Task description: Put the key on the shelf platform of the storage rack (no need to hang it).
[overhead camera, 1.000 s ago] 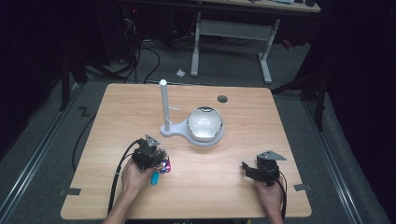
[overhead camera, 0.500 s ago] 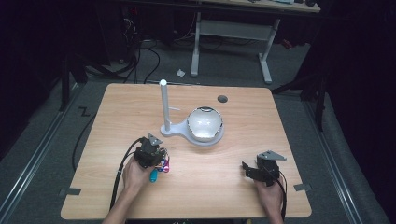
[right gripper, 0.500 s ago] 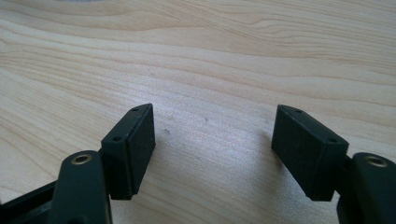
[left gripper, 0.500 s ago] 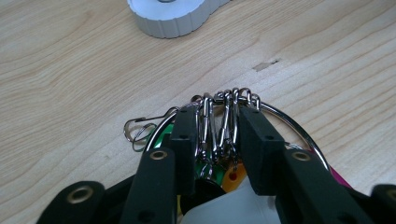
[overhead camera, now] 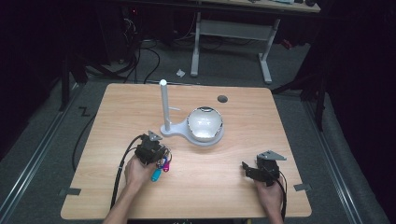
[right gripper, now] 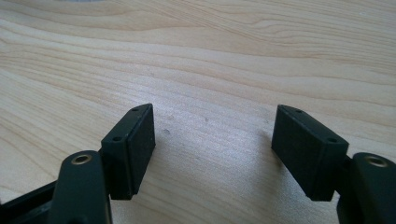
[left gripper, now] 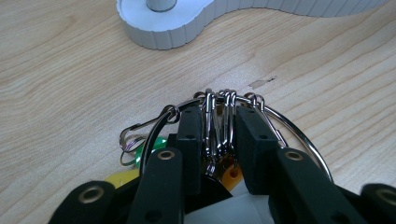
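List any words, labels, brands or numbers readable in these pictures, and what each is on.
None can be read. The coloured key tags on the key ring between the left gripper pads show no legible writing. The white stand, bowl and table bear no print.

The left gripper (overhead camera: pixel 156 150), at lower left of the high view, was a black, boxy tool with a small grey three-cornered plate on top and a black cable trailing to the table's bottom edge. In its own view, its two black jaws ended in flat rectangular pads (left gripper: pixel 190 140) with small screw holes, hinged on arms with brass-coloured rivets. The right gripper (overhead camera: pixel 250 169), at lower right, matched it: black body, grey plate, black cable. Its pads (right gripper: pixel 133 144) looked matte and blocky. Both forearms were bare, without sleeves.
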Available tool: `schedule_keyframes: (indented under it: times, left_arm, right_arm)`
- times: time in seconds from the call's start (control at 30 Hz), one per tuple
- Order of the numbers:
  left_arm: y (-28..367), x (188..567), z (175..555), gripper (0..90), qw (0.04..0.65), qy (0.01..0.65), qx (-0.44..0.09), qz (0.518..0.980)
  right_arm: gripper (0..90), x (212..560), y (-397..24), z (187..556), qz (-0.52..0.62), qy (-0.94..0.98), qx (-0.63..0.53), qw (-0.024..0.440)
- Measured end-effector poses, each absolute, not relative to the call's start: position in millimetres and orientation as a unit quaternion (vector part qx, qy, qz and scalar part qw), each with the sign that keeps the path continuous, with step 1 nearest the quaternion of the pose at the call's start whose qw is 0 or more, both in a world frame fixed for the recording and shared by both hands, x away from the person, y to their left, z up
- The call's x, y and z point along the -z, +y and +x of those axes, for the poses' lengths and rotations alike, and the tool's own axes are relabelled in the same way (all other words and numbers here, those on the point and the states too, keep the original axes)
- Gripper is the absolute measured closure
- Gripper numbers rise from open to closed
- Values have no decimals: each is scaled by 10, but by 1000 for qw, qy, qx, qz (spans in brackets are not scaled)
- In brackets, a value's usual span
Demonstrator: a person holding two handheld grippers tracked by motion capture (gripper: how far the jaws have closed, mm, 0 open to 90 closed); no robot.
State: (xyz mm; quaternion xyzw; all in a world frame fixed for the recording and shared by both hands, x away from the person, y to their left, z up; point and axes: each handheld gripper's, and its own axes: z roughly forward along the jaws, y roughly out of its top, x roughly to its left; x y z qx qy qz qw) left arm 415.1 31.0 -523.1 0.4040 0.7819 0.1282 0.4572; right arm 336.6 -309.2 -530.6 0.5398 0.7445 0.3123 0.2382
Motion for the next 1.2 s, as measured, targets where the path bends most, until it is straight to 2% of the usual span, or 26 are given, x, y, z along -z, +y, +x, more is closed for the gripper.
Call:
schedule_keyframes:
  times: [0.5,1.13,1.17,1.2]
  left_arm:
    - [330,5193,4088,756,466,772,-130,413]
    - [389,4750,3868,765,520,747,-103,401]
    - [413,4685,3841,869,531,744,-99,393]
    - [434,4632,3835,883,535,745,-87,389]
  right_arm:
    - [304,5306,-3092,3366,540,745,-312,238]
    - [304,5306,-3092,3367,540,745,-312,238]
    - [304,5306,-3092,3367,540,745,-312,238]
    - [304,5306,-3092,3367,540,744,-312,238]
